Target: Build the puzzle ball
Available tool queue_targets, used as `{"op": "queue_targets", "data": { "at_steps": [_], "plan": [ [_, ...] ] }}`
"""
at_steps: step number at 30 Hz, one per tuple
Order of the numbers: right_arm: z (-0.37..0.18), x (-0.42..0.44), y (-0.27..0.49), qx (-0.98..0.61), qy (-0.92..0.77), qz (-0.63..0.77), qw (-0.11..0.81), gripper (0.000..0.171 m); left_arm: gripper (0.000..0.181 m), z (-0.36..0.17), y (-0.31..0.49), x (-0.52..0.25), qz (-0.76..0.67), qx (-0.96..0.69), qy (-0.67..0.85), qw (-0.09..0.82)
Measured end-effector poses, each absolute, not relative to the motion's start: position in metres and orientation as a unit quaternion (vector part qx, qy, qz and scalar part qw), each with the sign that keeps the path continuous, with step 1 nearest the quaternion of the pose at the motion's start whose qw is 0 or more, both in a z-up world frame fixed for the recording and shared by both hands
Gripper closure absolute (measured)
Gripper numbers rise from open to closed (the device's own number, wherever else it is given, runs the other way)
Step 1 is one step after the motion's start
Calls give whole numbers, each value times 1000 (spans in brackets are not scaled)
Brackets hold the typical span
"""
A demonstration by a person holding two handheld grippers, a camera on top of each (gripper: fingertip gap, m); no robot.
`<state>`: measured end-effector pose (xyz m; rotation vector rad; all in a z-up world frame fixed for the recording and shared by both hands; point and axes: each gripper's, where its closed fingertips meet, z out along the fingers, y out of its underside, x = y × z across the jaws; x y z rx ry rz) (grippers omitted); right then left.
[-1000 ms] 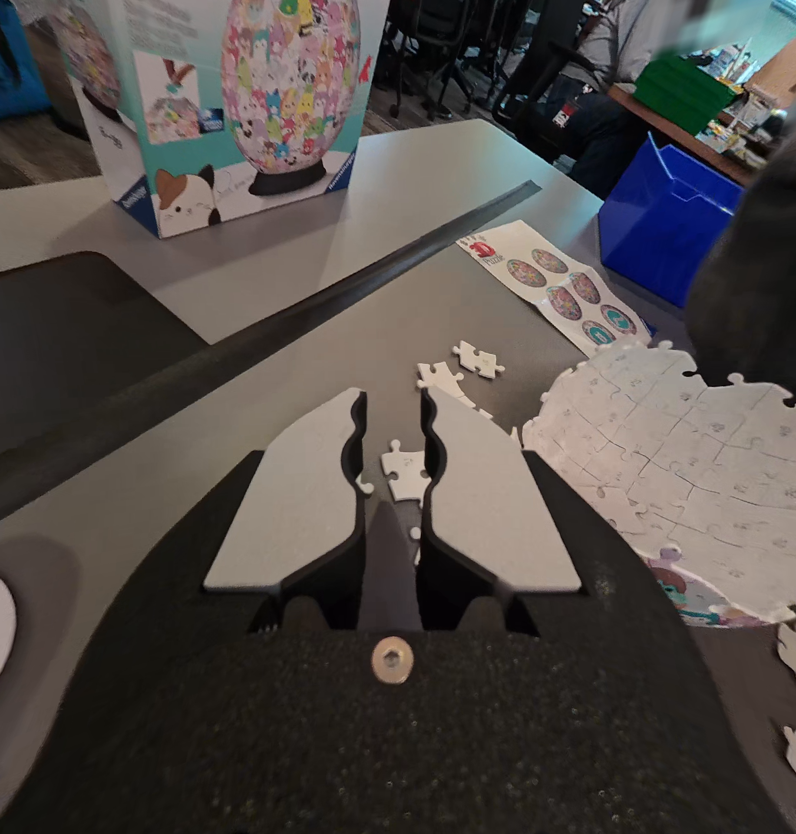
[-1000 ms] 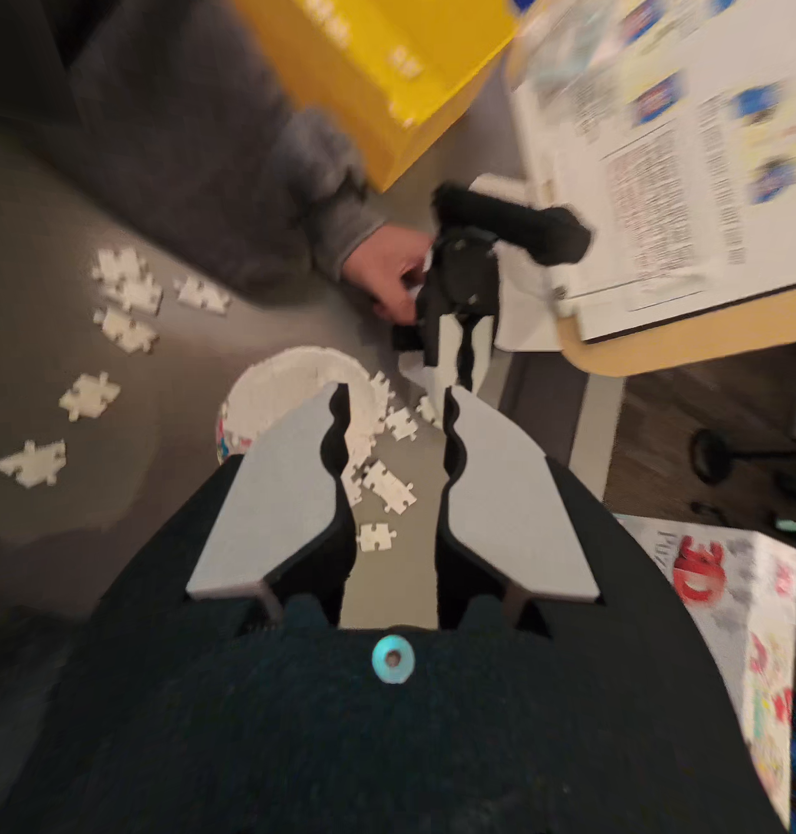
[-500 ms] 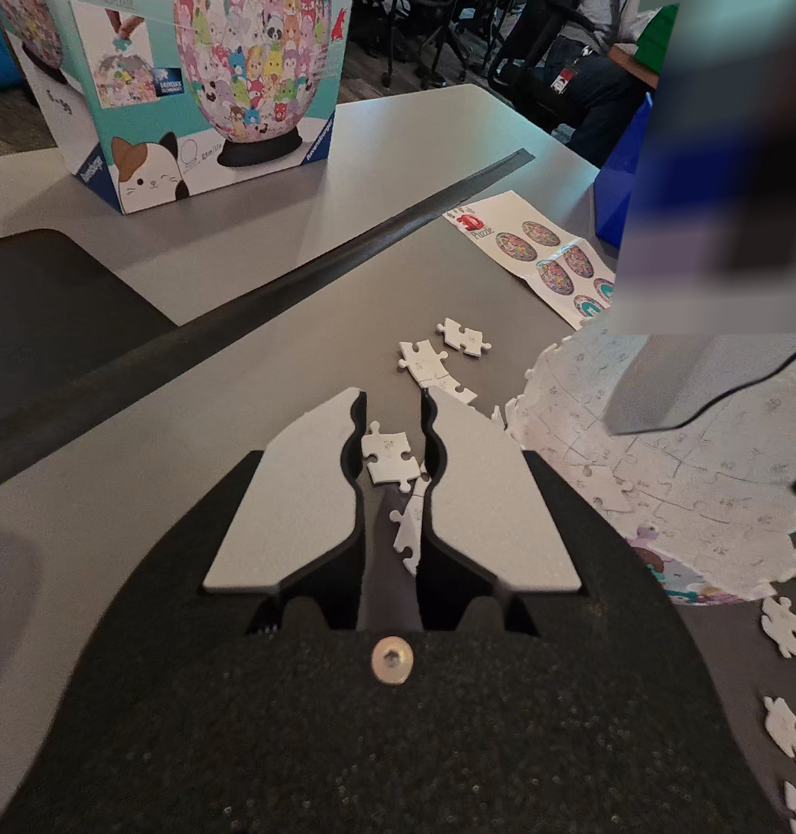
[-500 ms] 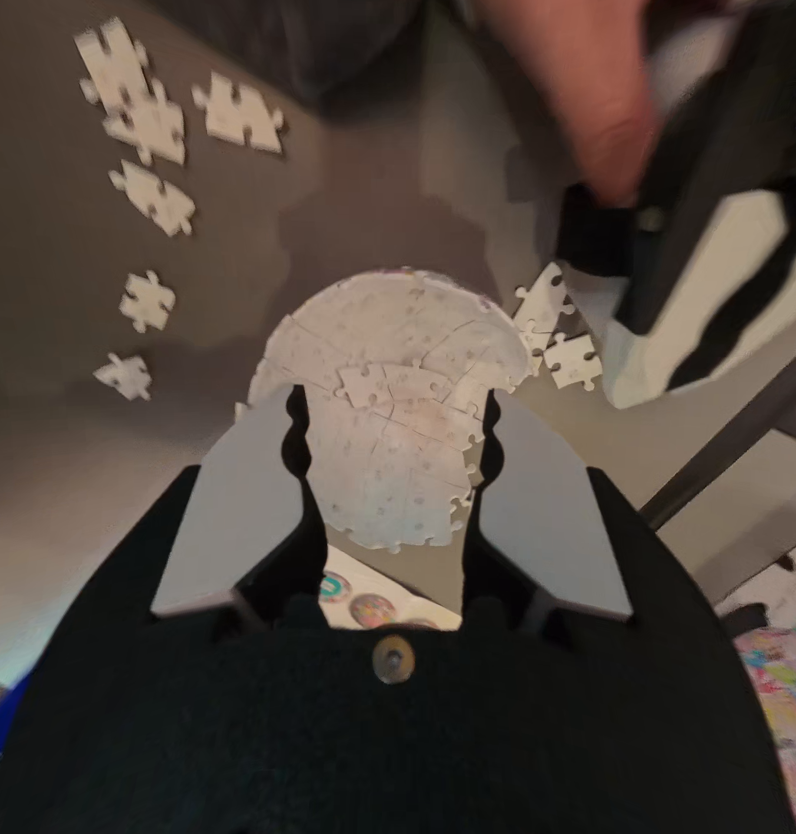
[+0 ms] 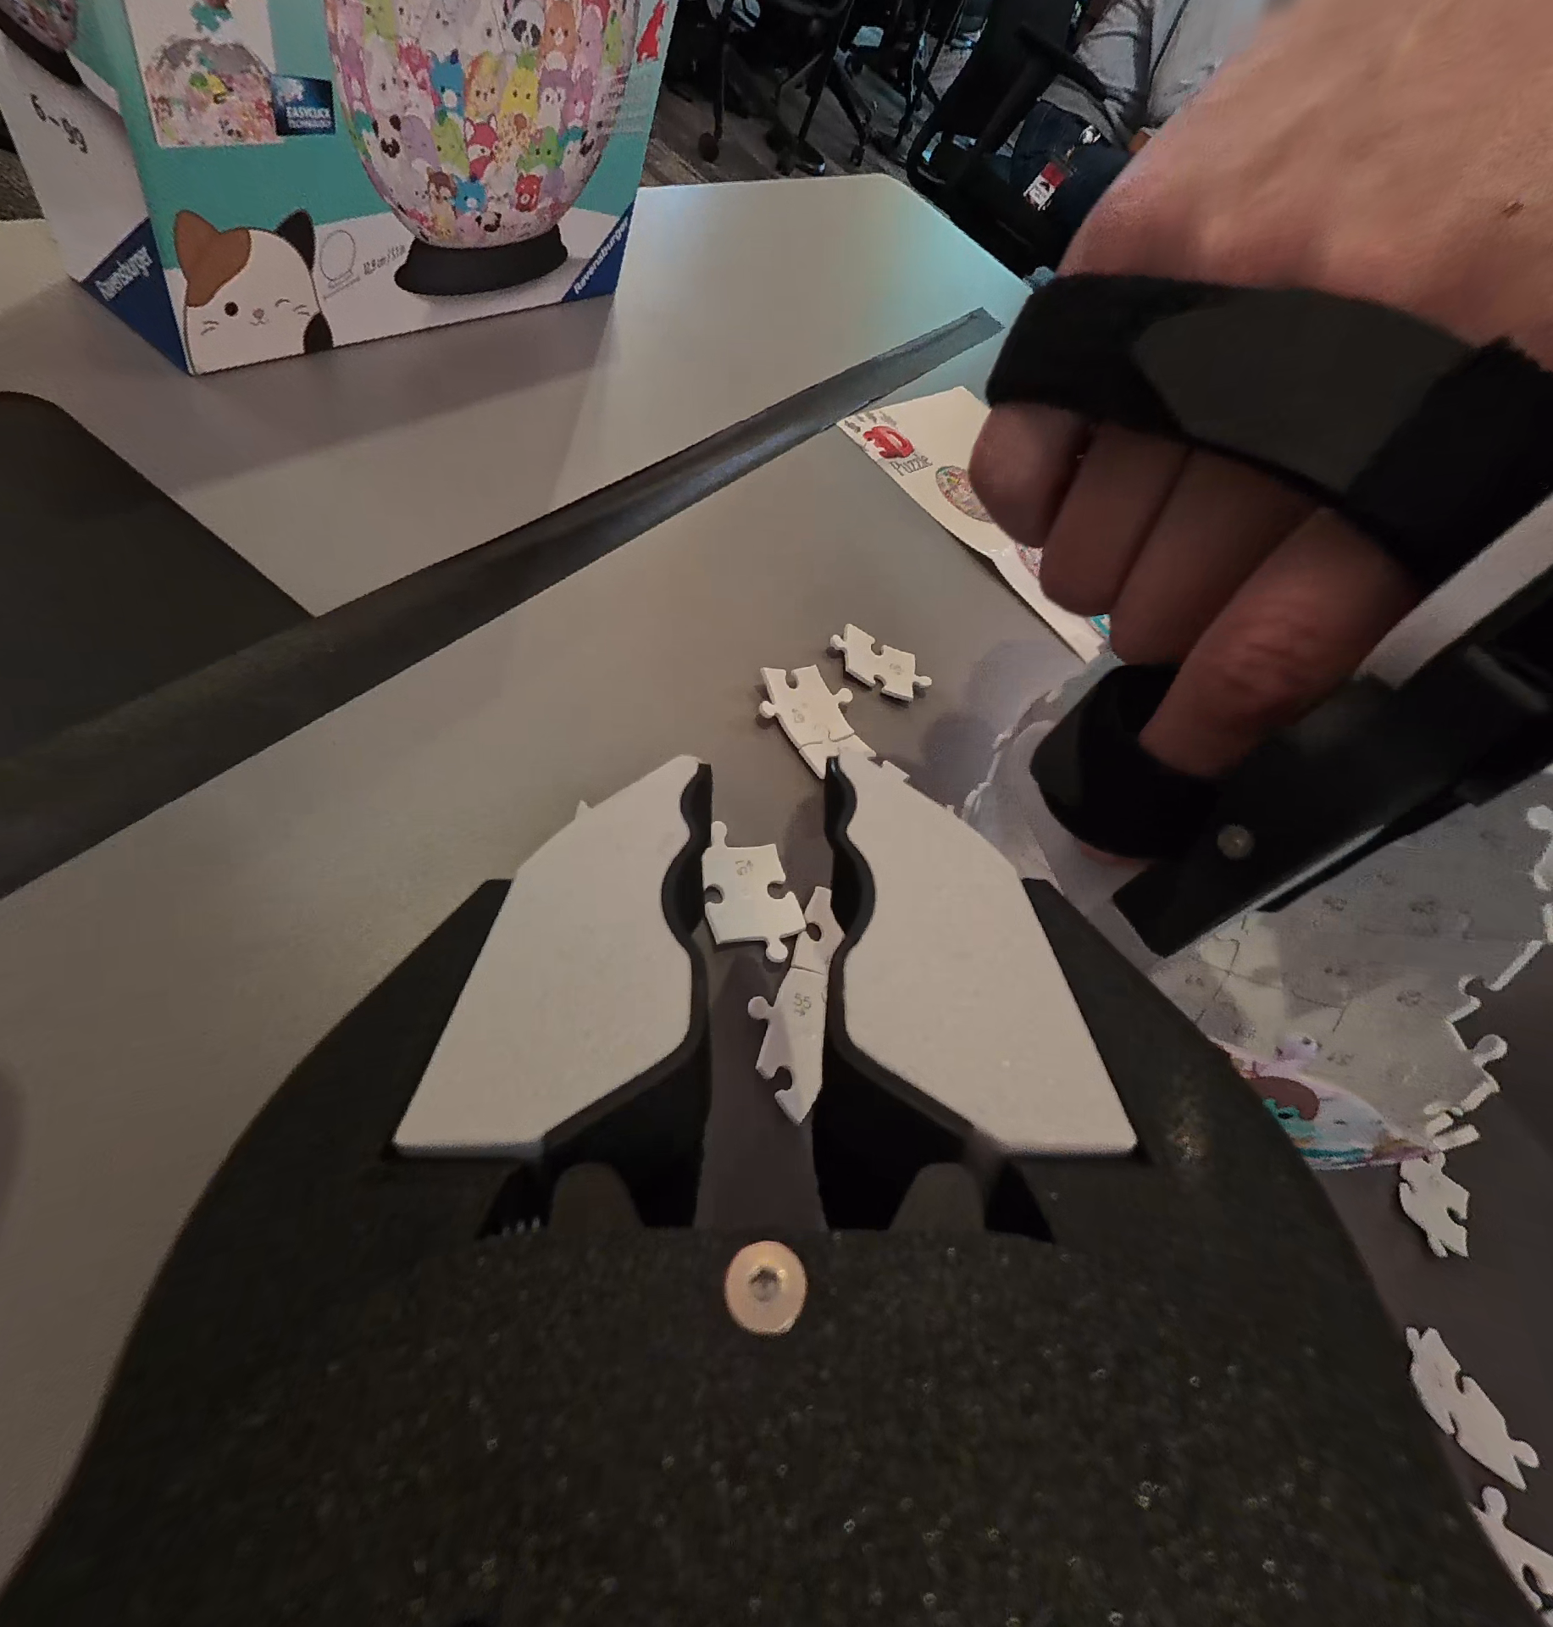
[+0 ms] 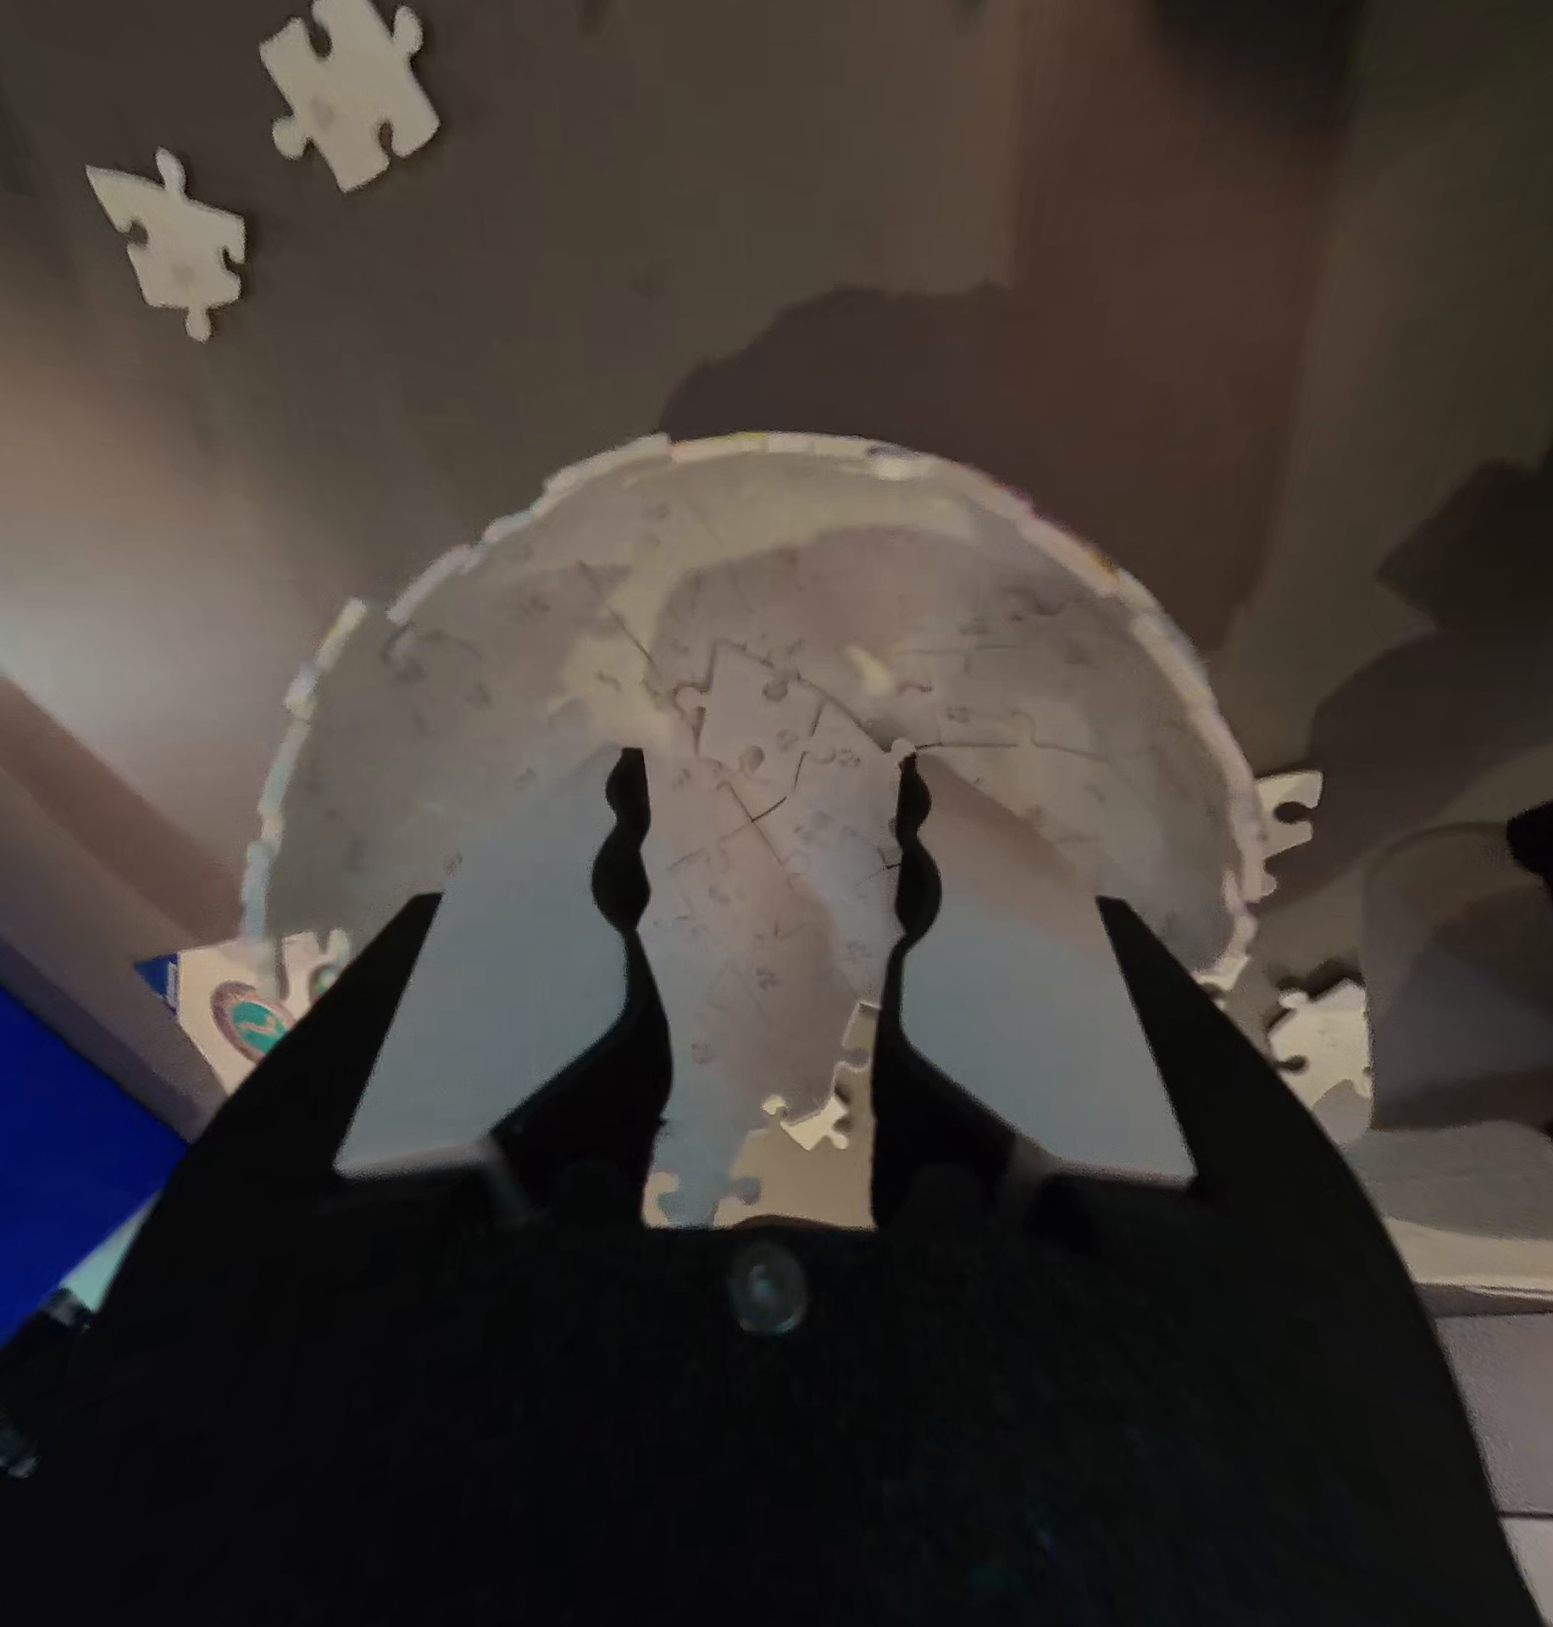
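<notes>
The puzzle ball [image 6: 755,704] is only partly built: it is an open shell, white inside facing up, lying on the grey surface [image 5: 403,880], so roughly half seems done. Many loose pieces [image 5: 843,695] are still scattered near it, and they must be joined before the ball closes.

The left gripper [image 5: 768,792] hovers low over two joined pieces [image 5: 768,933] that lie between its jaws. The gap is narrow, and I cannot tell if the jaws touch them. The right gripper [image 6: 768,766] looks down into the shell with its jaws moderately apart and holding nothing.

Compared with half a second ago, the right gripper has come closer to the shell, which now fills more of its view. In the left view the person's hand [image 5: 1239,528] with the right gripper is now close on the right, above the shell. The puzzle box [image 5: 359,176] stands far left.
</notes>
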<state>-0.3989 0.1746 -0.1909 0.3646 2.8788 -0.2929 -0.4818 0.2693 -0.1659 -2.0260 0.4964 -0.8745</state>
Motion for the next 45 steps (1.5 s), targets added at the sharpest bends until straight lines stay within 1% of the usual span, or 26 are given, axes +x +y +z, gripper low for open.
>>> {"op": "queue_targets", "data": {
  "at_steps": [4, 7, 15, 22, 27, 41, 42, 43, 44, 45],
  "plan": [
    [-190, -402, 176, 55, 991, -99, 75, 124, 158, -167, 269, -481, -353, -812, 199, 420],
    [-193, -403, 177, 8, 994, -95, 59, 124, 158, -168, 269, -481, -356, -813, 199, 416],
    [-200, -399, 177, -104, 990, -75, 53, 133, 157, -169, 269, -480, -356, -813, 202, 413],
    [-207, -396, 178, -138, 986, -69, 65, 138, 157, -170, 268, -478, -354, -814, 206, 411],
    [-210, -398, 177, -152, 984, -72, 56, 141, 157, -170, 267, -478, -352, -815, 209, 409],
    [-211, -400, 177, -150, 984, -75, 52, 142, 157, -172, 266, -476, -347, -817, 216, 408],
    [-210, -399, 177, -149, 984, -75, 56, 159, 158, -171, 266, -476, -347, -816, 215, 408],
    [-210, -399, 178, -149, 984, -74, 56, 162, 158, -171, 266, -476, -348, -816, 215, 408],
    [-211, -399, 180, -150, 985, -72, 53, 161, 158, -171, 267, -476, -348, -816, 215, 408],
    [-212, -400, 181, -148, 985, -70, 48, 156, 158, -171, 266, -476, -348, -816, 215, 408]
  ]
}}
